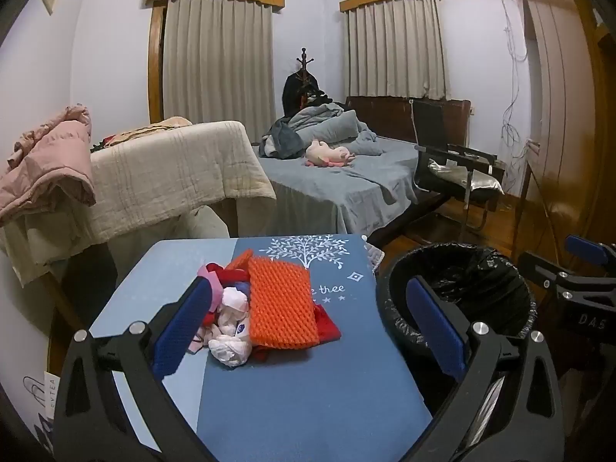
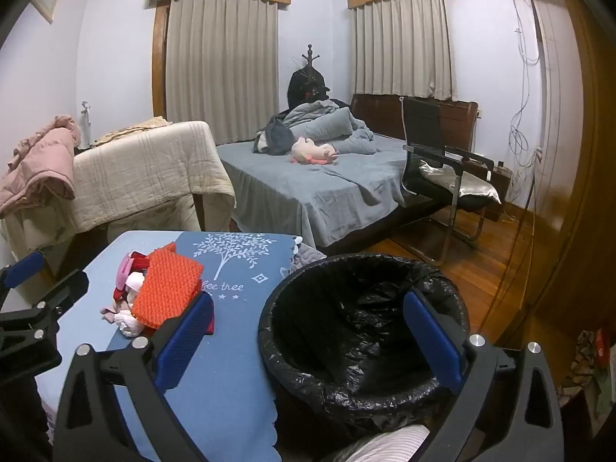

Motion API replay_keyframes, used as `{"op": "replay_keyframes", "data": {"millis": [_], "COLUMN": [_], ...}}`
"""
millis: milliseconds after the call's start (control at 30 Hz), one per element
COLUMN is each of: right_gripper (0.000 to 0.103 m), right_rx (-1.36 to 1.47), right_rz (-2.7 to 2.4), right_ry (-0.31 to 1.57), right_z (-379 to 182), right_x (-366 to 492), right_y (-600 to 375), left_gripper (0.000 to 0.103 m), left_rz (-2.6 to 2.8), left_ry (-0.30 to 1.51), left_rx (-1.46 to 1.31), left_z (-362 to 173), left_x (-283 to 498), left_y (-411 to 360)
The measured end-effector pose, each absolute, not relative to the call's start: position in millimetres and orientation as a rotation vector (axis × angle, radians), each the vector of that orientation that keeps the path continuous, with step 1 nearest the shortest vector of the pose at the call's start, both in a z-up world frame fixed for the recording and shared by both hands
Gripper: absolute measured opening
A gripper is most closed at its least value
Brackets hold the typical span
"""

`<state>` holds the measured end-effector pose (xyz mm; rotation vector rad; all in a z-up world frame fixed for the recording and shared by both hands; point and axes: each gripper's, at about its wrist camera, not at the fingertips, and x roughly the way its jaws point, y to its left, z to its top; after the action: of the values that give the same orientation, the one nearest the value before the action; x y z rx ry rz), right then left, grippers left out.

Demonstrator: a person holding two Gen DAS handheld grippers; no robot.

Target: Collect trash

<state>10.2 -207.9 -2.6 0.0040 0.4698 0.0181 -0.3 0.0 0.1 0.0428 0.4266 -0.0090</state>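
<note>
Hovering over the blue tablecloth printed with a white tree, the left gripper stood with its blue-padded jaws spread wide and nothing between the pads. The trash sat just ahead of it and between the two fingers' lines of sight — a small heap topped by an orange foam fruit net, with crumpled white tissue and red and pink wrapper scraps close against the left finger. No pad touched any of it.

Off to the right of that gripper, beside the table's edge, stood the round bin lined with a black plastic bag, its mouth open.

The right gripper was likewise released and empty. It hung above the near rim of the black-lined bin, so that its right finger showed over the bag's interior and its left finger over the tablecloth. The orange net and the tissue beneath it lay just ahead and left of that finger — apart from it. The left gripper's frame showed at the far left edge of this view.

Beyond both grippers stood a bed with grey-blue bedding and a black office chair.
</note>
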Motion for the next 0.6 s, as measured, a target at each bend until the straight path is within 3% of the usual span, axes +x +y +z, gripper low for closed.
{"op": "replay_keyframes", "data": {"millis": [600], "right_gripper": [0.097], "right_rx": [0.009], "right_rz": [0.021], "right_ry": [0.470], "right_z": [-3.2], "right_x": [11.8], "right_y": [-205.4], "left_gripper": [0.098], "left_rz": [-0.010], "left_ry": [0.427], "left_rx": [0.038], "left_z": [0.1], "left_x": [-0.2], "left_y": [0.1]}}
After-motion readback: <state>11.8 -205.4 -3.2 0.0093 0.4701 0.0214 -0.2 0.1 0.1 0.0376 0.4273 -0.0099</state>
